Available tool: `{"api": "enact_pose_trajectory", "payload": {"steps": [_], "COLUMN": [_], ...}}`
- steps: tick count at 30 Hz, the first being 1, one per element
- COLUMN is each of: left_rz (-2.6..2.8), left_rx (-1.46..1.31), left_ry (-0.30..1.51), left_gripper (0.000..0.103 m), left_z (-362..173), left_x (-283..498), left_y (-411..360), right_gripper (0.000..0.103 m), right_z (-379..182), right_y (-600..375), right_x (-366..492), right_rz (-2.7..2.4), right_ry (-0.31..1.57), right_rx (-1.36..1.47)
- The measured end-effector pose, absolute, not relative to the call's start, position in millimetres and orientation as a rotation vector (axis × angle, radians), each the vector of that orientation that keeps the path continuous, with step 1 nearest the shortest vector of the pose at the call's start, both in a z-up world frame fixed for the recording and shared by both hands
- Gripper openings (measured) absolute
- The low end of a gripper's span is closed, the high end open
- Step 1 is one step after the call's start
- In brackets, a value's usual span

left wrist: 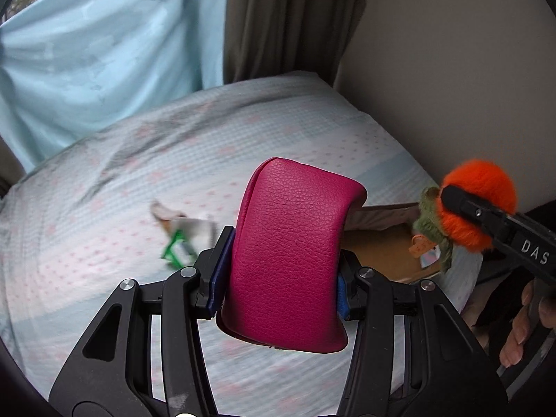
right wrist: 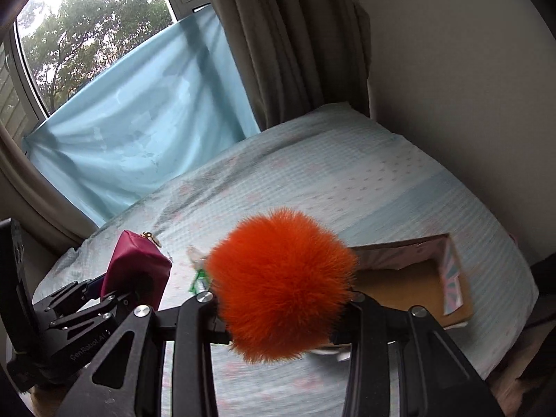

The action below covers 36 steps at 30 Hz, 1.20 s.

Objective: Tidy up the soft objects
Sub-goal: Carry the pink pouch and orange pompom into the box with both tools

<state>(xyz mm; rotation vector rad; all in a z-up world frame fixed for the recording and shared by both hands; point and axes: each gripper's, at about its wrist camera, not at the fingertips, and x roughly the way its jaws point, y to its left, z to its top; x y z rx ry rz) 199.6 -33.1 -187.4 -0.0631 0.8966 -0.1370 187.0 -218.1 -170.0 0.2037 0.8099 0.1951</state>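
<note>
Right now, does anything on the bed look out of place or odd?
One small toy with green legs lies loose on the sheet, outside the open box. It is blurred, so I cannot tell more. Nothing looks spilled or damaged.

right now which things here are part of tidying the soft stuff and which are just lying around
Part of the job:
- magenta pouch, held in the left gripper
- orange fluffy toy, held in the right gripper
- open cardboard box on the bed, the likely container
- small blurred item with green parts on the bed, possibly

Just there:
- bedsheet
- blue cloth over the window
- brown curtain
</note>
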Motion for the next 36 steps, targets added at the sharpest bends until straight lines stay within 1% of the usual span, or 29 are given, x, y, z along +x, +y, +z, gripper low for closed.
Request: {"api": "enact_pose_trajectory", "payload": {"steps": [5,13,20,26,31,34,35,36], "left_rz": [-0.148,-0.208,-0.247,-0.267,-0.268,-0.262,-0.263,-0.265], "left_rx": [-0.079,-0.044,-0.004,0.028,0.072,0.084,0.090,0.099], "left_ry": [0.953,1.085,1.207,1.302,1.370,1.394,1.390,1.386], "left_gripper": [0.044,0.044,0.044,0.044,0.044,0.044,0.046,0.055], "left_z": [-212,-274,-338,-384,-412,-421,-421,-420], "left_x": [225,266,299,320,332,334,333,333], "left_y": [-91,-159,-192,-211,-225,-227,-228,-228], "right_gripper": [0.034,0.034,0.034,0.034,0.034,0.034,0.034,0.038], "right_z": [-196,-247,-300,-345,-374,-384,-386,-388], "right_y": [-264,-314,-345,-353,-353,-353,-354,-355], "right_x": [215,249,279,300,316,320,322,325], "right_rz": [0.193,0.151,0.102,0.105,0.111,0.117,0.121,0.123], "right_ry": [0.887,0.997,1.113,1.214,1.294,1.321,1.325,1.329], "right_rx": [0.181,0.171,0.189,0.166,0.152,0.142,0.146,0.152]}}
